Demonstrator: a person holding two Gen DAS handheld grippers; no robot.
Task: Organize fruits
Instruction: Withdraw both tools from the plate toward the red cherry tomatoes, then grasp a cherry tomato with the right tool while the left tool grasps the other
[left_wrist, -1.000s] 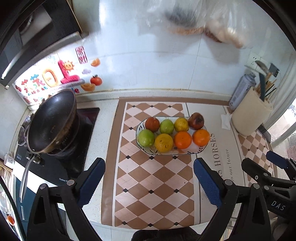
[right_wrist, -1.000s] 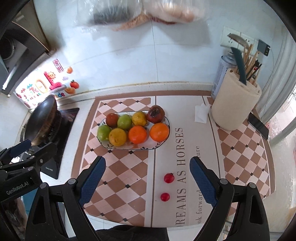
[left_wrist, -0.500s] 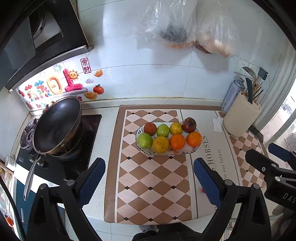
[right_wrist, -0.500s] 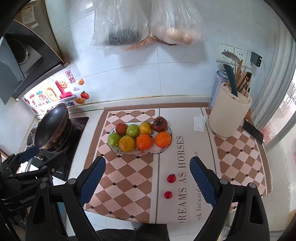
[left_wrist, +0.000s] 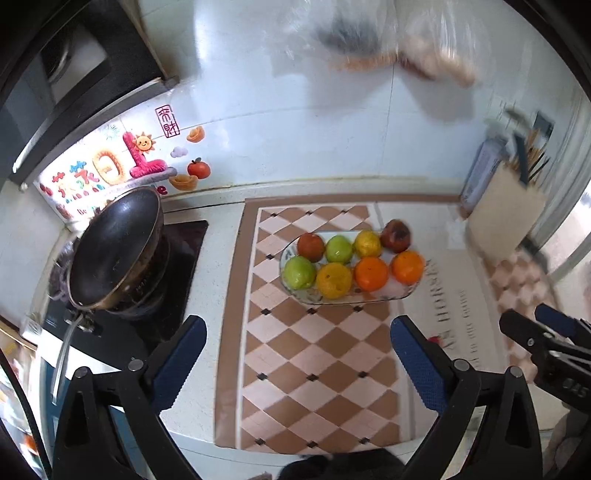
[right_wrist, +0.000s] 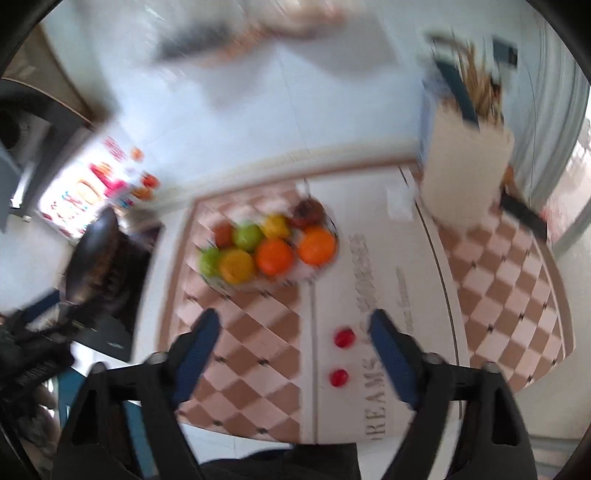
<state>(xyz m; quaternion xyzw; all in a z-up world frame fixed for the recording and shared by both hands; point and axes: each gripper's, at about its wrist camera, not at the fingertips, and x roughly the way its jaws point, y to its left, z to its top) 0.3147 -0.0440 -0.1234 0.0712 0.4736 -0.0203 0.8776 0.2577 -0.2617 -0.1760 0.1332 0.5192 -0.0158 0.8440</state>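
Closing in over the bench now, the right tongs hang above two small red fruits, and this is the relation that matters: the farther red fruit sits just inside the right-hand finger, well off centre, while the nearer red fruit lies below it, closer to the camera. Both rest loose on the mat, apart from the oval plate of oranges, lemons and green fruit up ahead and to the left. The right jaws are narrowing as we watch, yet nothing is between the pads; they grip nothing. My read: a small shift to the right would centre the farther fruit. These fruits are round, so no long axis to line up. Over on the other side, the left tongs stand spread wide and empty above bare checked mat, with the plate straight ahead. The right hand is plainly the nearer one.
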